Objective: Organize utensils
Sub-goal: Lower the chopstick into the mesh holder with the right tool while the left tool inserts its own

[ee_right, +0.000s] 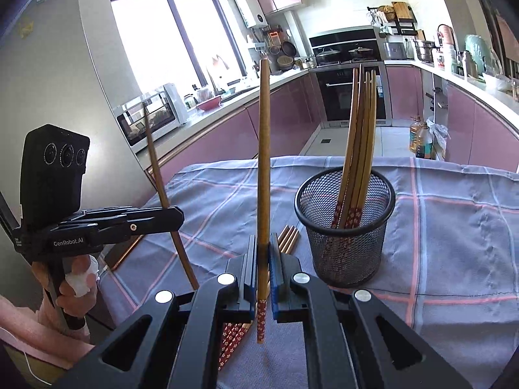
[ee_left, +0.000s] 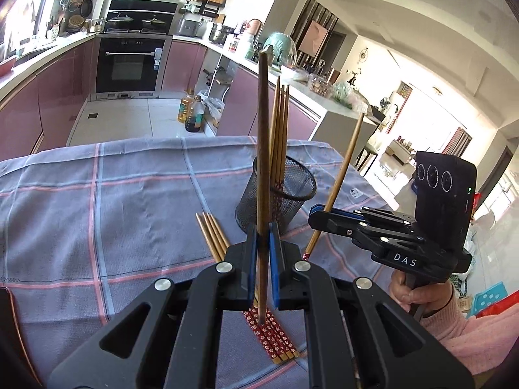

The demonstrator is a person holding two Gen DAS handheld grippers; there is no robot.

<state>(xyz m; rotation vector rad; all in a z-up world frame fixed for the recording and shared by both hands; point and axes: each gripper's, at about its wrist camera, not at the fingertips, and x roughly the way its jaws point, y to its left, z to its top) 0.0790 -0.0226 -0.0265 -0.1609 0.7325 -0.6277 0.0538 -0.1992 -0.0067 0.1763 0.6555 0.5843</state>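
We are in a home kitchen. Pink cabinets (ee_right: 285, 113) run under a pale worktop (ee_right: 480, 81), with a built-in oven (ee_left: 129, 64) and pots on the hob (ee_right: 343, 53) above it. A microwave (ee_right: 149, 116) sits by the window (ee_right: 172, 39), oil bottles (ee_left: 191, 110) stand on the tiled floor, and a checked tablecloth (ee_left: 97, 201) covers our table.

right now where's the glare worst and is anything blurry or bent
Left wrist view: the room at right is blown out; the chopstick in the left hand-held gripper looks soft. Right wrist view: the window glares white; fisheye bows the chopsticks in the mesh cup.
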